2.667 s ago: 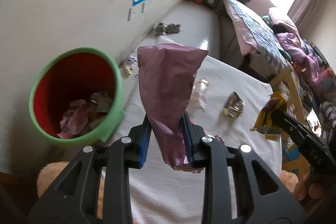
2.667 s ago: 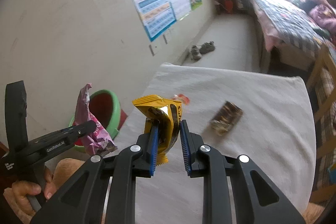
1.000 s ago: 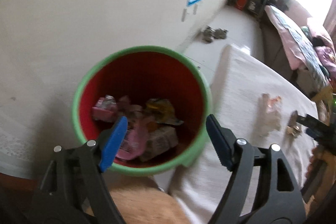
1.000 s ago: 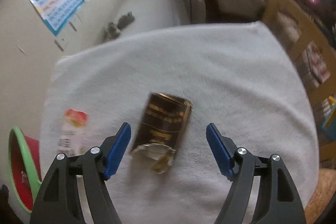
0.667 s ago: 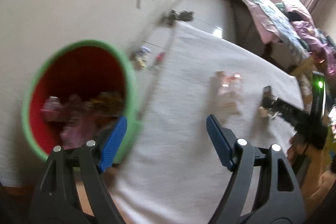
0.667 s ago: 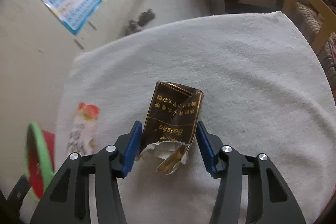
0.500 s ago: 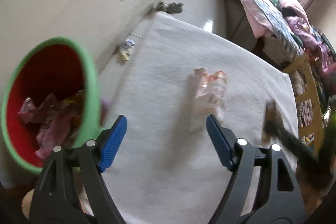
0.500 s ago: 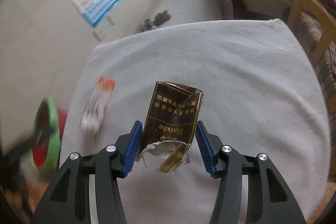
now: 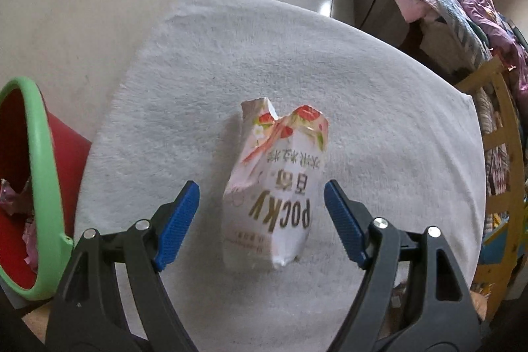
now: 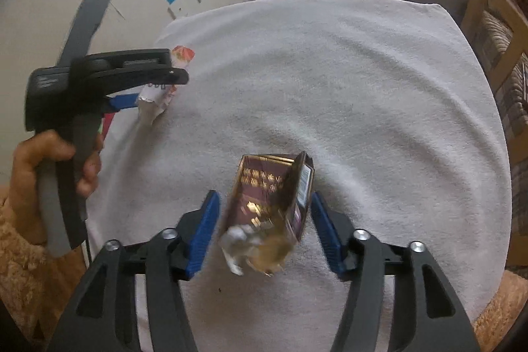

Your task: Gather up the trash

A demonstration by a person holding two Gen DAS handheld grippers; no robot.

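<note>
Green-rimmed, red-walled, the trash bin sits at the far left of the left wrist view, beside the desk and cut off by the frame edge; only a few crumpled pink wrappers show inside it.

White fleece cloth covers the desk. On it, between the blue pads of the left gripper, lies the white Pocky packet. Its long axis runs away from the camera; the torn, strawberry-printed end points to the far side and the sealed end points toward the gripper. The lettering reads upside down from this view. The jaws of the left gripper stand wide apart, one on each side of the packet, with clear gaps; nothing is held.

In the right wrist view the left gripper appears side-on at the left, held by the person's left hand. Its upper arm hides the middle of the Pocky packet, leaving only both ends visible.

Lower centre in that view, the dark brown foil wrapper with gold characters sits between the pads of the right gripper. Its long axis also runs away from the camera, tilted slightly right; the torn, silvery end faces the gripper and is blurred. The jaws are partly closed around it. A narrow gap shows at the left pad; contact at the right pad cannot be made out, so a hold cannot be confirmed.

Wooden chair framing stands past the right desk edge.
</note>
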